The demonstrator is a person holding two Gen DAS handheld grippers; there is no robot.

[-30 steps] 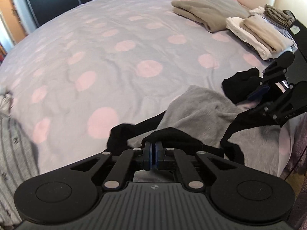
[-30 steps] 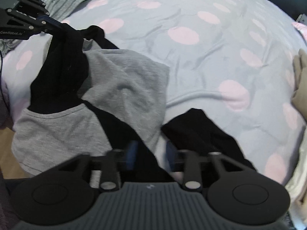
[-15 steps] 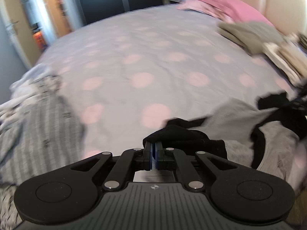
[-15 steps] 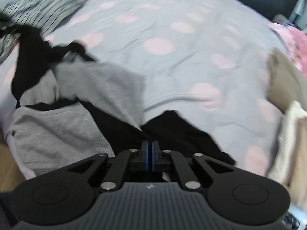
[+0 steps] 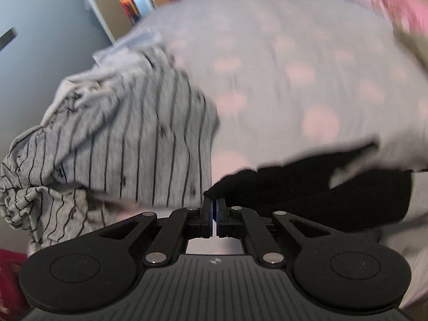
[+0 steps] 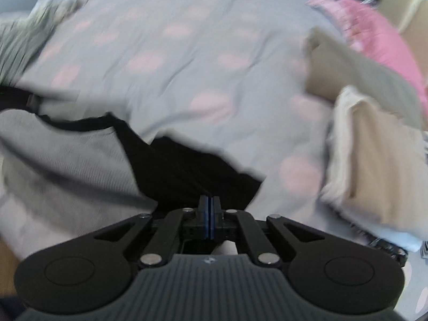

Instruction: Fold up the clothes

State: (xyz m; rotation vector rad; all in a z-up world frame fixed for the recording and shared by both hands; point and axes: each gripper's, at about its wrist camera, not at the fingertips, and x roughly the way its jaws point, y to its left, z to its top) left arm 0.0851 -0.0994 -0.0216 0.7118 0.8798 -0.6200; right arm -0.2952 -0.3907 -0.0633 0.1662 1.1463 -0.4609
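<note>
A grey shirt with black sleeves point(image 6: 61, 160) lies stretched along the near edge of the bed. My left gripper point(image 5: 213, 203) is shut on one black sleeve point(image 5: 307, 184), which runs off to the right in the left wrist view. My right gripper point(image 6: 209, 200) is shut on the other black sleeve point(image 6: 192, 171), with the grey body of the shirt spreading to its left. Both views are blurred by motion.
A crumpled grey pinstriped garment point(image 5: 120, 139) lies left of my left gripper. Folded beige and olive clothes point(image 6: 374, 155) are stacked at the right, beside a pink pillow point(image 6: 379, 40). The lilac bedspread with pink dots point(image 6: 187, 53) stretches beyond.
My right gripper closed on the black sleeve. Both grippers moved apart, the left toward the striped garment, the right toward the folded stack, pulling the shirt out wide.
</note>
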